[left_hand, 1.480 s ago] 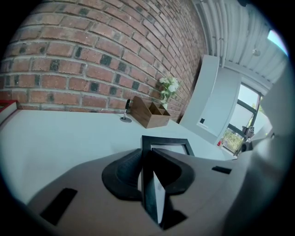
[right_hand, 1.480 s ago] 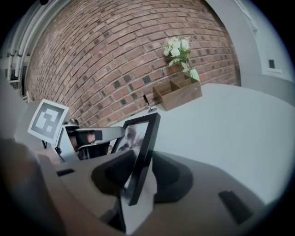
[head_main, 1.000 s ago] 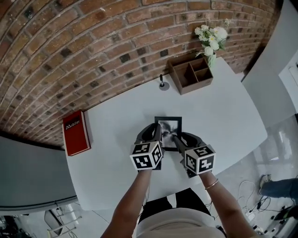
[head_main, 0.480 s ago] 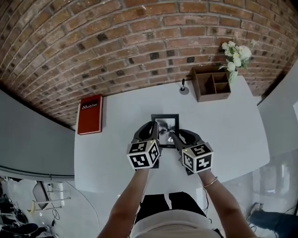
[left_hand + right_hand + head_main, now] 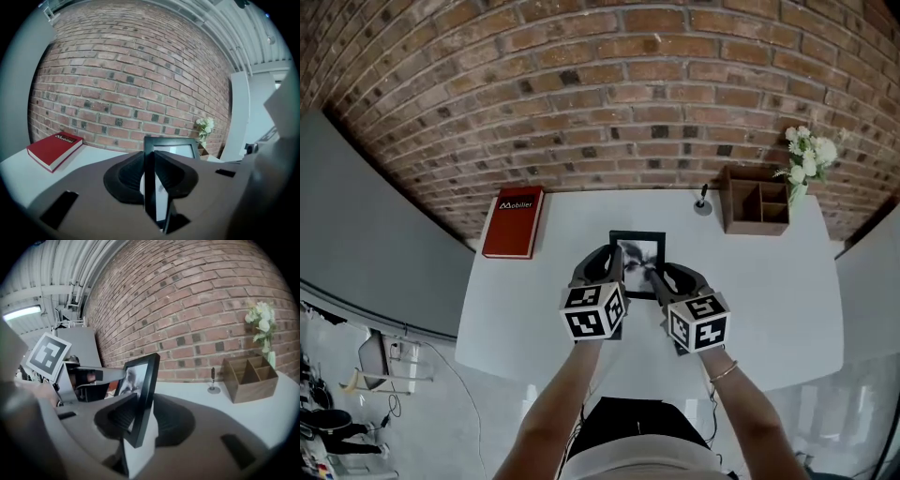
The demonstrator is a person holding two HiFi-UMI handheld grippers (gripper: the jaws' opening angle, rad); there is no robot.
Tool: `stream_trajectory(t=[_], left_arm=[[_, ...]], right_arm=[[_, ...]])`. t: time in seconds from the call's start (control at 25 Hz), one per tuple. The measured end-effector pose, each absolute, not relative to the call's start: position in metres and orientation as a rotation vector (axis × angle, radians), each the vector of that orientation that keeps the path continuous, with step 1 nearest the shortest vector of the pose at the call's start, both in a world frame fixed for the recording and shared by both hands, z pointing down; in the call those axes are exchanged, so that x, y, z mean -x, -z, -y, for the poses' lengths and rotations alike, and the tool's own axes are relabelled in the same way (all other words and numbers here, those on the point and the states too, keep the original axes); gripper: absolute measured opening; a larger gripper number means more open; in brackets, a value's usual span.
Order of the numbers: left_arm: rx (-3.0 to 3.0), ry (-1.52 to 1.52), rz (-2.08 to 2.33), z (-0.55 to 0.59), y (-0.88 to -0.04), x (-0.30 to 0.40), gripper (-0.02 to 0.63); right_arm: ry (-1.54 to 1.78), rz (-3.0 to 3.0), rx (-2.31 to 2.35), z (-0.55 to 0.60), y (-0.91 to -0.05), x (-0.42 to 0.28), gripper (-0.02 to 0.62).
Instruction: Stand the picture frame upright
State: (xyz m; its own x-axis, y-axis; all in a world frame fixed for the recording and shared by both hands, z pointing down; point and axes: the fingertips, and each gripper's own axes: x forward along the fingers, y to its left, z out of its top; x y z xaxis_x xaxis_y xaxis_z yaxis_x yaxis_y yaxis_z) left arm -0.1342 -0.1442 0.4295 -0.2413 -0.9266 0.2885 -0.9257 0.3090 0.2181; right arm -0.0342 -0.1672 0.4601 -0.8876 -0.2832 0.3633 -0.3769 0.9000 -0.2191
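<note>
The white table (image 5: 769,281) carries the black rectangular picture frame (image 5: 637,246) at centre of the head view, tilted up from flat. The left hand-held gripper (image 5: 615,262) clamps its left edge. The right hand-held gripper (image 5: 660,274) is closing its jaws, with the frame's right edge between them.

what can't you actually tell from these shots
Lower edge of picture frame, head view: under left tongs and right tongs closing around it; table contact unclear.
Its photo: too small in head view, edge-on in left gripper view.
Flower vase base, right gripper view: behind wooden organizer.
</note>
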Motion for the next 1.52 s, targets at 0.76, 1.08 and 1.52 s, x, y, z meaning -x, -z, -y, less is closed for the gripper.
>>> stream_trajectory(t=[0.76, 1.08, 1.52], left_arm=[[-1.677, 0.044, 2.293, 0.174, -0.404, 0.252, 0.061], [-1.668, -0.002, 2.328, 0.184, -0.405, 0.322, 0.061], [-1.607, 0.032, 2.32, 0.198, -0.432, 0.4, 0.061]], right_arm=[[-0.283, 2.781, -0.512, 0.201, -0.436, 0.154, 0.112], [-0.301, 2.789, -0.501, 0.212, -0.442, 0.225, 0.112], [-0.259, 2.773, -0.457, 0.231, -0.464, 0.304, 0.112]])
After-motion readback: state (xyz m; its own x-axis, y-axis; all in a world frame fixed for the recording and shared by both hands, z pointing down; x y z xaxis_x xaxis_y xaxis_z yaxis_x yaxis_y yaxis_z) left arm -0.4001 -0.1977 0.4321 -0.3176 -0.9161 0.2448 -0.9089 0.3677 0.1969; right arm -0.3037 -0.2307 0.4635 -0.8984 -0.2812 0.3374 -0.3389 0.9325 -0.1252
